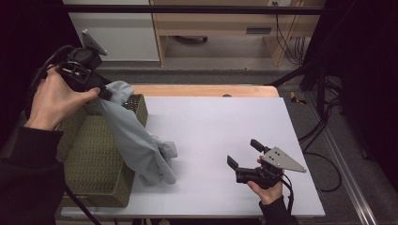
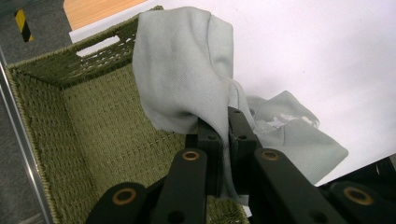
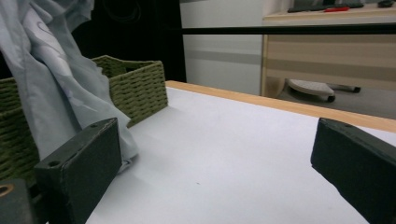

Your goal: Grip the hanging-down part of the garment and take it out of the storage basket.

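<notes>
A pale grey cloth [image 1: 136, 140] hangs from my left gripper [image 1: 105, 91], which is shut on its upper end above the back corner of a green woven basket [image 1: 94, 159]. The cloth's lower end lies bunched on the white table beside the basket. In the left gripper view the jaws [image 2: 223, 122] pinch a fold of the cloth [image 2: 182, 60] over the basket [image 2: 93, 121]. My right gripper [image 1: 243, 151] is held near the table's front right, open, with nothing between its jaws. In the right gripper view it [image 3: 217, 140] faces the cloth [image 3: 51, 79] and basket [image 3: 140, 88].
The white table top [image 1: 216, 126] stretches bare between the cloth and the right hand, with a wooden strip [image 1: 206, 90] along its far edge. Beyond stand a white cabinet [image 1: 117, 33] and a wooden desk [image 1: 220, 23]. Cables [image 1: 324, 126] lie on the floor to the right.
</notes>
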Tool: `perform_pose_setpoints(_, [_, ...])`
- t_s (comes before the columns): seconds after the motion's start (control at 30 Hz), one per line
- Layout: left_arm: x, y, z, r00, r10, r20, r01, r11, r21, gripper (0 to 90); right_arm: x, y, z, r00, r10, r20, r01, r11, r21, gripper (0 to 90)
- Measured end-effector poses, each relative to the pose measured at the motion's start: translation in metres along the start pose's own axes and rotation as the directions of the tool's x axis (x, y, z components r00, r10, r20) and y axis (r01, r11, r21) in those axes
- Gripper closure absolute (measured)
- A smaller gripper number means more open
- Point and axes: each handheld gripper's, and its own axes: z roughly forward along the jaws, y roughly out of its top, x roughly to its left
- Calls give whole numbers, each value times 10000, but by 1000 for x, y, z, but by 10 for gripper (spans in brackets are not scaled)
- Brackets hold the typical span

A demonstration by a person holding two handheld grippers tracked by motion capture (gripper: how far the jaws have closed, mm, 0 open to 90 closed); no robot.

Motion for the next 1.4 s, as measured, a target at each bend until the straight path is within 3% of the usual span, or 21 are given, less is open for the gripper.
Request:
perform_pose_setpoints(0.27, [0,0,1,10000,14,-37,-14,10000,1,858,-15,-8,-17,9982,13,606,-14,10000,22,18])
perform_pose_setpoints(0.47, [-1,-1,1,10000,-35,66,36,9999,-96,858,-20,-11,-22,9960,-25,895,24,10000,6,13])
perform_pose_setpoints(0.67, [-7,1,-3,9998,161,70,-159,9997,-195,858,-20,-14,-26,9944,-77,1053,69,9999,79,13])
perform_pose_setpoints(0.9, [-28,7,-5,9980,559,306,-545,9975,-456,859,-21,-17,-29,9940,-37,1097,22,9999,143,13])
perform_pose_setpoints(1.13, [-55,15,-3,9902,1304,506,-1273,9901,-593,859,-22,-18,-30,9938,-86,1106,61,9997,228,13])
perform_pose_setpoints(1.4, [-75,21,-4,9826,1717,709,-1658,9827,-824,859,-22,-18,-31,9944,0,1058,-18,9999,172,13])
